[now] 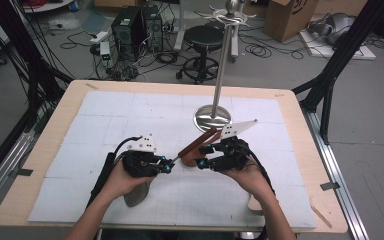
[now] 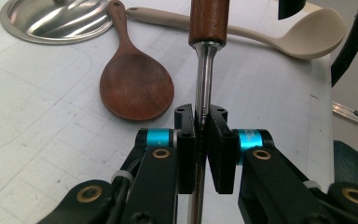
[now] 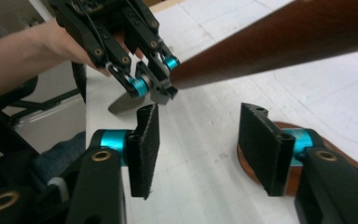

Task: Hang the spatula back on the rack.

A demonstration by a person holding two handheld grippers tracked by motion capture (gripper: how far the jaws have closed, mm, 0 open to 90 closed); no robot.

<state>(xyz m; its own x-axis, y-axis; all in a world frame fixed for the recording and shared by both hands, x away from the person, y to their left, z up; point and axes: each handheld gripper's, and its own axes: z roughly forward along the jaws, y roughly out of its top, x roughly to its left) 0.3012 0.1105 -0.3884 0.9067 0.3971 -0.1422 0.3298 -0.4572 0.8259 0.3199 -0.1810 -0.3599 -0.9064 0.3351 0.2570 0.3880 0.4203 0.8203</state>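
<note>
my left gripper (image 2: 201,135) clamps the utensil's metal shank (image 2: 204,79), my right gripper (image 3: 205,149) gapes empty below its wooden handle (image 3: 279,42), and hanging it on the stand (image 1: 221,70) remains.

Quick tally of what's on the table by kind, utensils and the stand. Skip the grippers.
Wood-handled metal utensil: 1
Dark wooden spoon: 1
Beige ladle: 1
Metal stand: 1
Total: 4
</note>
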